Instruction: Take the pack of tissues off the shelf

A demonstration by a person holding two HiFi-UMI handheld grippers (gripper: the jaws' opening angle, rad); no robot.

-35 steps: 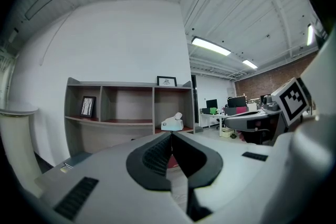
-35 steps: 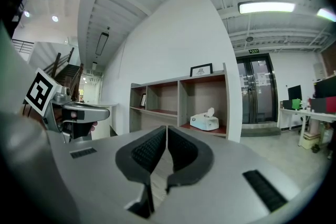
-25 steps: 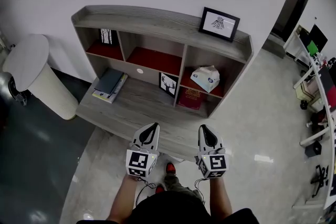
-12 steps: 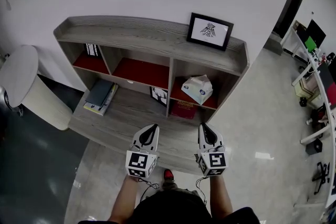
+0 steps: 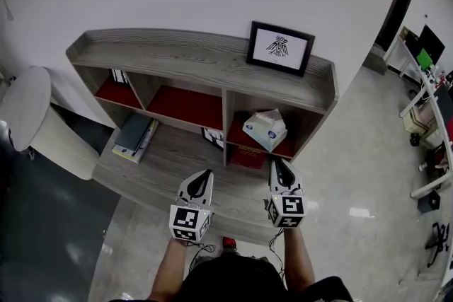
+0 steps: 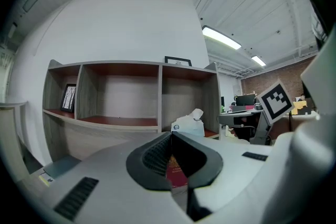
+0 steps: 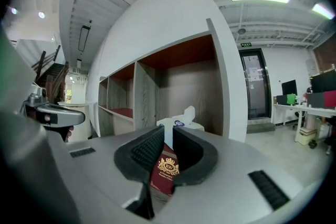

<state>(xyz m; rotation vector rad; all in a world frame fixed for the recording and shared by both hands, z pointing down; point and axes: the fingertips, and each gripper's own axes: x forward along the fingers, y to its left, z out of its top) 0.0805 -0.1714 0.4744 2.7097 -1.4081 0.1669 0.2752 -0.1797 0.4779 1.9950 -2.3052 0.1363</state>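
The pack of tissues (image 5: 265, 129) is pale blue and white with a tissue sticking up. It sits in the right upper compartment of the grey wooden shelf (image 5: 198, 64), and shows ahead in the left gripper view (image 6: 188, 124) and the right gripper view (image 7: 181, 122). My right gripper (image 5: 277, 165) points at that compartment, a little short of the pack, its jaws shut to a thin slit with nothing between them (image 7: 168, 129). My left gripper (image 5: 204, 175) hangs over the low shelf board, jaws shut and empty (image 6: 171, 135).
A dark red book with a gold crest (image 7: 167, 168) leans under the tissue compartment. A framed drawing (image 5: 280, 47) stands on the shelf top. Books (image 5: 133, 134) lie on the low board at left. A white round bin (image 5: 32, 109) stands left; desks (image 5: 432, 102) stand right.
Both grippers have come closer to the shelf. The right one has gone further ahead than the left, toward the tissue compartment.
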